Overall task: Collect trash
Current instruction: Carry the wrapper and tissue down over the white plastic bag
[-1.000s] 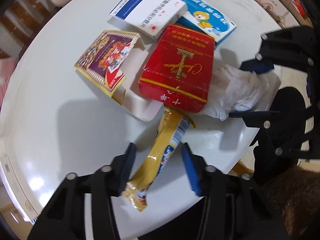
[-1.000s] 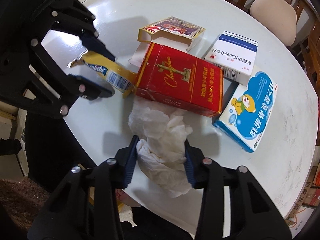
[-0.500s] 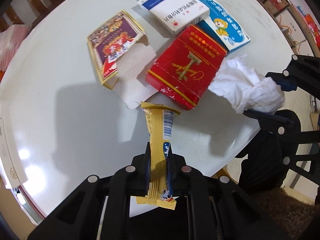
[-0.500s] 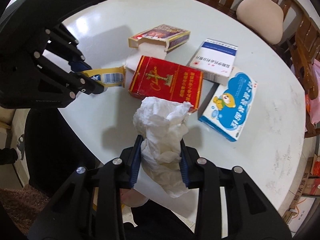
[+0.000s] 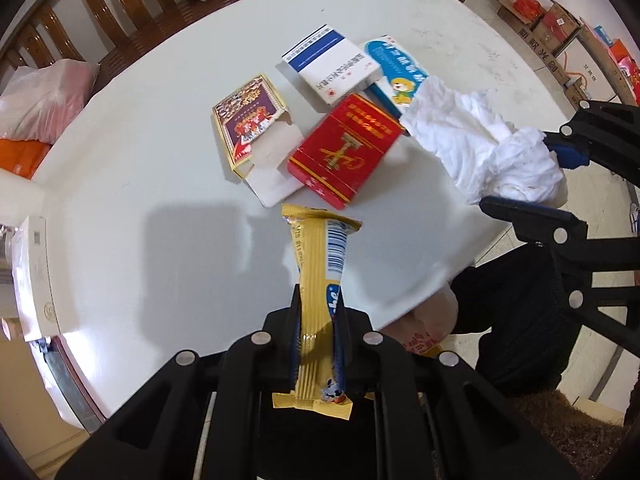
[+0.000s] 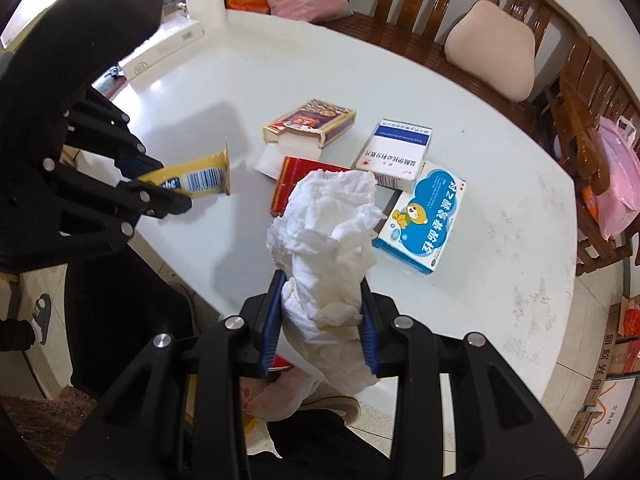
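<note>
My left gripper is shut on a yellow snack wrapper, which hangs lifted above the white round table. The right gripper is shut on a crumpled white tissue, also raised off the table. In the right wrist view the left gripper holds the yellow wrapper at the left. On the table lie a red carton, an opened purple and gold box, a white and blue medicine box and a blue cartoon box.
Wooden chairs with a beige cushion ring the table's far side. Pink plastic bags sit on a chair at right, a paper roll at the back. Cardboard boxes stand on the floor. A brown rug lies below.
The left gripper closed on the yellow wrapper and lifted it off the table. The right gripper tightened on the tissue and raised it too. Both views now show the table from higher.
</note>
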Motion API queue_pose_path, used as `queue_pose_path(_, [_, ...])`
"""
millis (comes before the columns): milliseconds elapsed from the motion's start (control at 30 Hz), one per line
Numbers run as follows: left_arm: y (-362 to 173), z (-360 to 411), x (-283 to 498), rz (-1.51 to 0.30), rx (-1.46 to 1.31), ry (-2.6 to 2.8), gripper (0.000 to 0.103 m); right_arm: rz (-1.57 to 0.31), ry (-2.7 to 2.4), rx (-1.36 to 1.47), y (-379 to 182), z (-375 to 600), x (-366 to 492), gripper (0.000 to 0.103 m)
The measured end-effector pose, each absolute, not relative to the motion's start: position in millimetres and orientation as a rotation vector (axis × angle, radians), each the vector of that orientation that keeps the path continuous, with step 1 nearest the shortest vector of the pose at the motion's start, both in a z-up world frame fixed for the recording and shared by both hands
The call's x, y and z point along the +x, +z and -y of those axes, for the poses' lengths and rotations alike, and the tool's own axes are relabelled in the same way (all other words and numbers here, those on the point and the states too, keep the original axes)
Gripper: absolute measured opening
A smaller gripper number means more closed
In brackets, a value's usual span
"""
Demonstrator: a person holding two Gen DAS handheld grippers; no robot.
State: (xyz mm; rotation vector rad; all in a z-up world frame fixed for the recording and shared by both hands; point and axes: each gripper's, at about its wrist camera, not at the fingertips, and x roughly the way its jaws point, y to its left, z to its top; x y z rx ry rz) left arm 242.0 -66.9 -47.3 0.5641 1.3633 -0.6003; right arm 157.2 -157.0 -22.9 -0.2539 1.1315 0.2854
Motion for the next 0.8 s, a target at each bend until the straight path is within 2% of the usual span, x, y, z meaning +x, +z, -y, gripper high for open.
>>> queue_pose_path(200, [-38.0, 56.5, 202.3, -1.324, 0.544, -0.605, 0.013, -1.115, 0.295, -0.258, -8.1, 151.0, 124.2, 0.033])
queue_pose_path(400, [-50.4, 55.1, 166.1, -1.307, 0.548, -0.595, 0.013, -1.118, 0.307, -0.256, -29.8, 139.9, 103.3, 0.034])
queue_pose_path(800, [-112.6, 71.2, 94.5, -1.283, 0.571, -0.616, 0.013, -1.196, 0.303, -0.223, -92.2, 135.3, 54.5, 0.034])
